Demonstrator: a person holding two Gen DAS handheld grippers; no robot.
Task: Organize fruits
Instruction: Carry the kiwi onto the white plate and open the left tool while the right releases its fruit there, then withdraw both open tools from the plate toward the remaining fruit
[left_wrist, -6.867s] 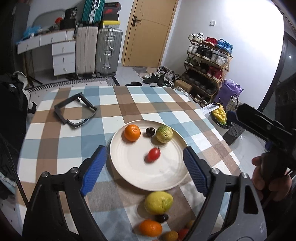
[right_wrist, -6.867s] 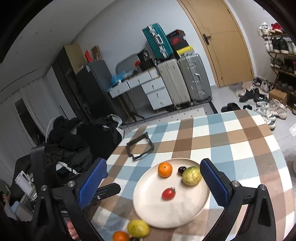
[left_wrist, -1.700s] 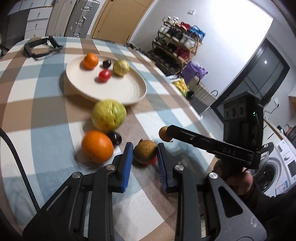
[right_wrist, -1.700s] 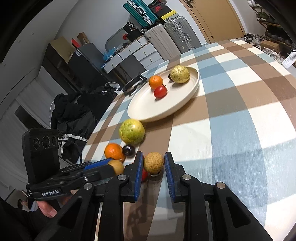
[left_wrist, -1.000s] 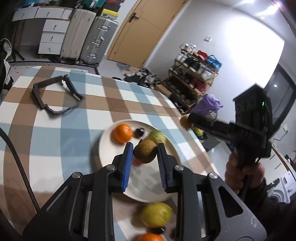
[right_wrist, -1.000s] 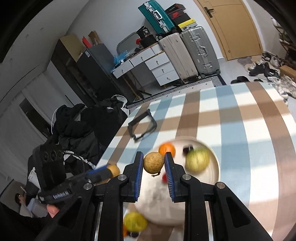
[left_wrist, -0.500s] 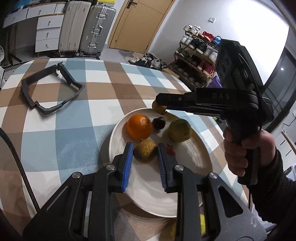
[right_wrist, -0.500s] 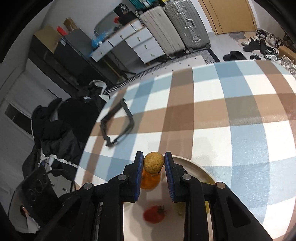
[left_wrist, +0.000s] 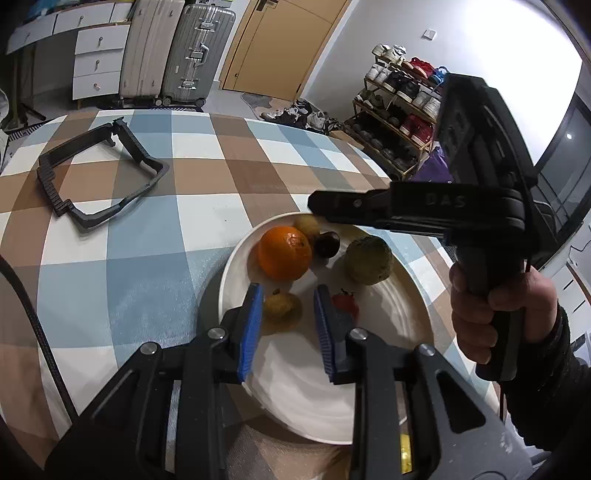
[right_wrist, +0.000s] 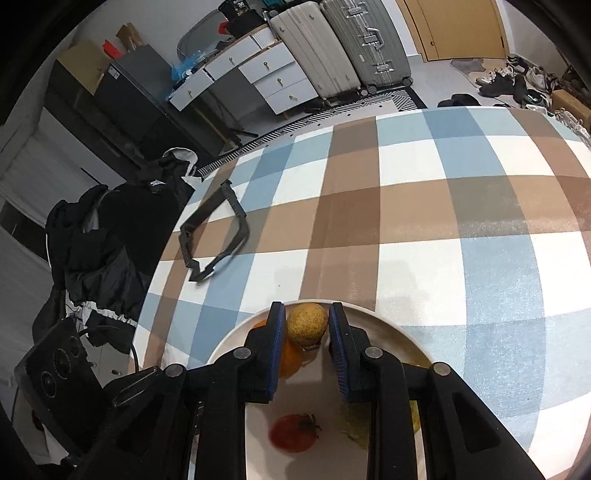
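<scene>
Left wrist view showed the left gripper (left_wrist: 288, 314) low over the white plate (left_wrist: 417, 295), its blue pads easing apart around a small brown fruit (left_wrist: 282, 307) that sat on the plate with a gap on either side, just in front of the orange (left_wrist: 284, 253). A dark round fruit (left_wrist: 327, 243), a rough green fruit (left_wrist: 368, 260) and a red tomato (left_wrist: 347, 302) lay close by on the same plate. Across the frame reached the right gripper (left_wrist: 314, 205), held in a person's hand (left_wrist: 498, 306), its tip over the plate's far rim. In the right wrist view, that gripper's pads were also opening beside a yellowish speckled fruit (right_wrist: 307, 324), with thin gaps visible, at the plate's far edge next to the orange. A black plastic frame (left_wrist: 99, 173) lay well apart on the checked tablecloth (left_wrist: 147, 251). The step in hand appeared to be the release of both fruits onto the plate. Next, each gripper would likely need to spread wider and lift straight back, so that neither pad nudged its fruit into the neighbours or off the rim.
</scene>
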